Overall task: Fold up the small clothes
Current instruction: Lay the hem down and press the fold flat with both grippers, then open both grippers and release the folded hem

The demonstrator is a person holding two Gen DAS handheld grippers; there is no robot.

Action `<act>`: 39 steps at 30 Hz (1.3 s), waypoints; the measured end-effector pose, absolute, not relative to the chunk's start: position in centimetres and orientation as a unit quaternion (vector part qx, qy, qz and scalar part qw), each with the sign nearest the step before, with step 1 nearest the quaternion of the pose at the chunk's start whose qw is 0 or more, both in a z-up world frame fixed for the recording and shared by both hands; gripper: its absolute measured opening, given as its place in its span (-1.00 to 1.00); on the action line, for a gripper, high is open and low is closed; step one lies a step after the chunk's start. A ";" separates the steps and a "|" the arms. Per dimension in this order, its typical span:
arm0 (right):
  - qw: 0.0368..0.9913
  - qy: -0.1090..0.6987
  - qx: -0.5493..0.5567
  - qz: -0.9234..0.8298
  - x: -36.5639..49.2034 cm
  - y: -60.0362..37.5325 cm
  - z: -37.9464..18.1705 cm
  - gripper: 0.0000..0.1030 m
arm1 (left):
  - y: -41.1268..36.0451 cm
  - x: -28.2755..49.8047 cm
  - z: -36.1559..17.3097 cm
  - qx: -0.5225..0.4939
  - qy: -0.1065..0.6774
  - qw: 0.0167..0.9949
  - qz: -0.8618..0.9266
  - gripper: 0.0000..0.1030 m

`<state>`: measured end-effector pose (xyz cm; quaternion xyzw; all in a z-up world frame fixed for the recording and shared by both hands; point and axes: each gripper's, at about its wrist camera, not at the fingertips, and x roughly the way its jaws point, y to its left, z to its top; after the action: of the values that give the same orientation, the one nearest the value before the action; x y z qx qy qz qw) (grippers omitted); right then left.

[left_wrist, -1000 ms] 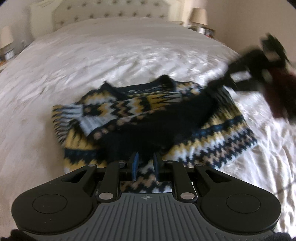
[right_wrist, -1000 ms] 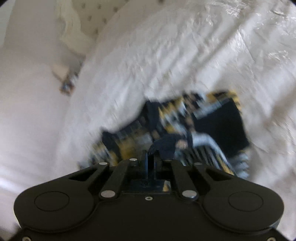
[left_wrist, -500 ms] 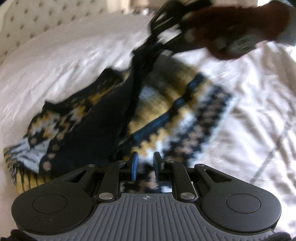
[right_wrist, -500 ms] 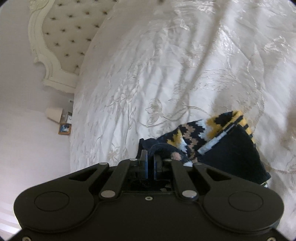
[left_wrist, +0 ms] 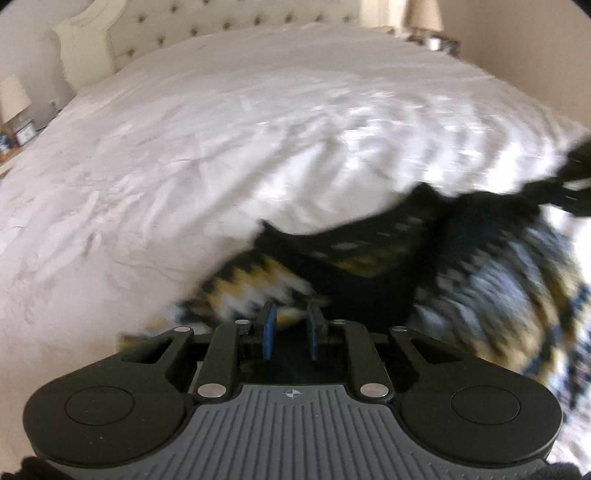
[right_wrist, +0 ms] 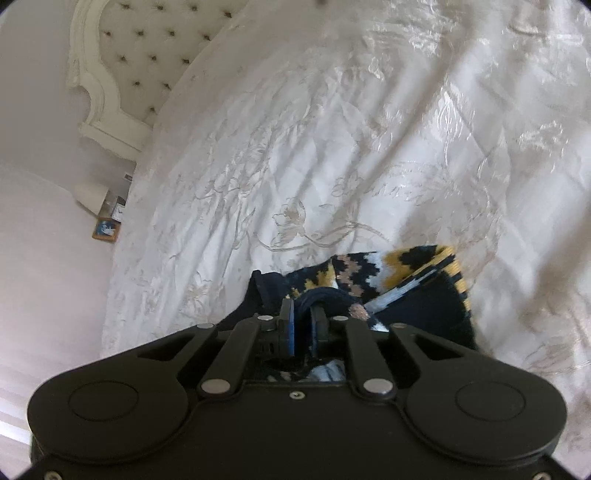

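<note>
- A white bedspread [left_wrist: 207, 155] covers the whole bed, creased, and shows a shiny embroidered flower pattern [right_wrist: 295, 218] in the right wrist view.
- A cream tufted headboard [left_wrist: 207, 29] stands at the far end, its carved edge [right_wrist: 99, 110] showing.
- A lamp [left_wrist: 14, 98] sits on the left bedside, a small framed picture [left_wrist: 26, 132] just beside it.
- A second lamp [left_wrist: 424, 14] stands far right, blurred.
- Pale walls behind.

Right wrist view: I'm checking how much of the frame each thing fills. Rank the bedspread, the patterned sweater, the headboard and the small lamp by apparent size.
1. bedspread
2. headboard and patterned sweater: look alike in area, and the sweater is nearer and partly hidden by the right gripper, so unranked
3. lamp
</note>
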<state>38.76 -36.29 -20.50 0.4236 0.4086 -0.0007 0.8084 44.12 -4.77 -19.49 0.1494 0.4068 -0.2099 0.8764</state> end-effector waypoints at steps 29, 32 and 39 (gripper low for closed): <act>0.869 0.456 0.154 0.116 41.3 -27.4 -20.6 -0.08 | -4.2 43.7 -21.1 0.116 0.429 0.864 -0.237 -0.66; 0.871 0.459 0.149 0.093 42.9 -28.4 -21.0 -0.12 | -3.4 46.8 -21.3 0.099 0.441 0.867 -0.212 -0.66; 0.877 0.457 0.142 0.045 42.7 -30.7 -20.9 -0.12 | -1.3 48.4 -21.1 0.084 0.451 0.873 -0.169 -0.57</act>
<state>42.72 -30.73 -20.94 0.1424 0.4565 0.0450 0.8771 48.39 -1.33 -21.08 0.0838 0.4507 -0.1687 0.8726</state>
